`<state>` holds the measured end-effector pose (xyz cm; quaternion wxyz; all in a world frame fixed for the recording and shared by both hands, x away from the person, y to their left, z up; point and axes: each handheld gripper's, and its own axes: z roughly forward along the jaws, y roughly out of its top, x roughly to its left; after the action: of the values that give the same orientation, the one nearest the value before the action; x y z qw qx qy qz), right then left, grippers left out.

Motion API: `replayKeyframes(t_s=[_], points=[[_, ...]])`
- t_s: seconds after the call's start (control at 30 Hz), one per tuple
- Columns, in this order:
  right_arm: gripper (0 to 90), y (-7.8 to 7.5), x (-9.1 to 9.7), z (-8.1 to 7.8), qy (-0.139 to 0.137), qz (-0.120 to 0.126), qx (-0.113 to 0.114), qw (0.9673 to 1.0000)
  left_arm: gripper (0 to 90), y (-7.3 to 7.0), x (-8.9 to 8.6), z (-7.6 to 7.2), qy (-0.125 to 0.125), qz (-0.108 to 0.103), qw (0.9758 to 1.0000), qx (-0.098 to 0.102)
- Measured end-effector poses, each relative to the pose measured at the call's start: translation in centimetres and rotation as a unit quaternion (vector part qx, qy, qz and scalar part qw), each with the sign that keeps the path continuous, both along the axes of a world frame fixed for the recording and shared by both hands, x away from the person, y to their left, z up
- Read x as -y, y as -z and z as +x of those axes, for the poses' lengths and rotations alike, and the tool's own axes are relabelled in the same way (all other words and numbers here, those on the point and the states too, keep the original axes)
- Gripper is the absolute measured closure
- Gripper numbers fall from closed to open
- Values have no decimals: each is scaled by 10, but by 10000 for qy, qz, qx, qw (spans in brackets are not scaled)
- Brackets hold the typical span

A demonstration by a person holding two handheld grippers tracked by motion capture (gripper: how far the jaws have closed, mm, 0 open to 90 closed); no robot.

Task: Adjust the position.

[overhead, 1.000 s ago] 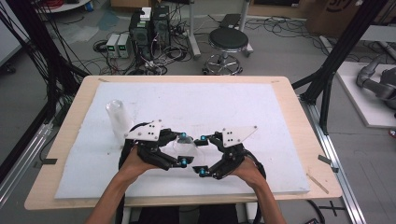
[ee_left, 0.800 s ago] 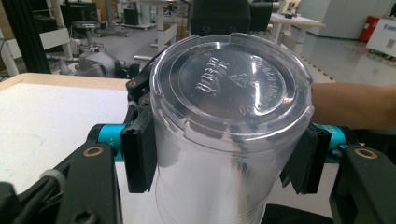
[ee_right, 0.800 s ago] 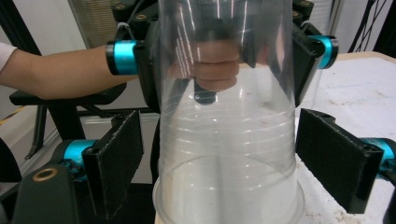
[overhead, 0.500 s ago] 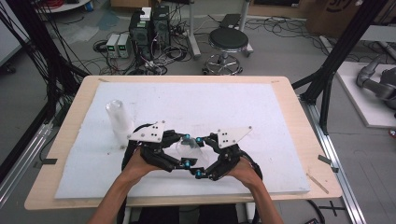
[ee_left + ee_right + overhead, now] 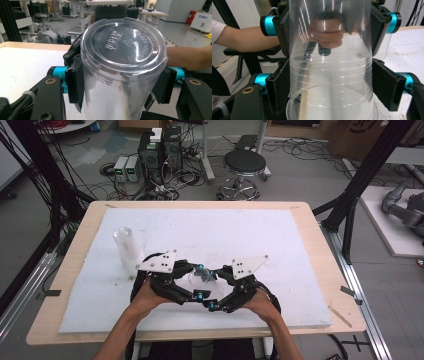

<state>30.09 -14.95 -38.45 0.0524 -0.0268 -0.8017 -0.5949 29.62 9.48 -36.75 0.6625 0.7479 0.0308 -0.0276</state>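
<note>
step in hand: two-gripper hold on a clear cup (image 5: 200, 279), by my reading either a hand-over from one gripper to the other or the start of pulling nested cups apart; i cannot tell whether it is one cup or several.
cup place: held off the surface (image 5: 300, 250) between the two grippers, near the near edge and roughly mid-width, lying about level.
cup ends: the base faces the left gripper view; the rim end lies toward the right gripper.
left gripper (image 5: 120, 85): jaws clamped on the cup close to its base, pads (image 5: 75, 82) pressed on both sides of the wall.
right gripper (image 5: 332, 87): jaws have just been closing with the cup between them; pads (image 5: 387, 86) appear to meet the wall on both sides near the rim end.
hands: left hand (image 5: 145, 292) and right hand (image 5: 260, 300) hold the grippers facing one another.
other item: a second clear cup (image 5: 127, 251) stands upside down on the surface, just far-left of the left gripper, apart from the held one.
next move calls for: a confirmed right-side grip before any release or pull; light pressure, since the thin wall will probably buckle; a straight pull along the cup's axis.
risk: in my judgement, slip on the smooth plastic.
</note>
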Motion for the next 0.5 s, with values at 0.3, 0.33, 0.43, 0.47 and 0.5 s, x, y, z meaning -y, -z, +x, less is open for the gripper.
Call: replayKeyframes(t_s=[0.3, 0.33, 0.43, 0.47, 0.5], points=[[303, 0, 0, 0, -36, -17, -2, 10000, 377, 1, -1, 0, 16, 13, 10000, -4], [312, 0, 0, 0, -50, -22, 7, 10000, 377, 1, -1, 0, 17, 9, 10000, -9], [318, 0, 1, 0, -28, -39, 6, 10000, 338, 1, 0, 1, -25, 44, 10000, -20], [322, 0, 1, 0, -23, -40, 12, 10000, 307, 1, 0, 1, -55, 51, 10000, -35], [325, 0, 1, 0, -4, -50, -9, 10000, 276, 2, 0, 1, -73, 40, 10000, -50]])
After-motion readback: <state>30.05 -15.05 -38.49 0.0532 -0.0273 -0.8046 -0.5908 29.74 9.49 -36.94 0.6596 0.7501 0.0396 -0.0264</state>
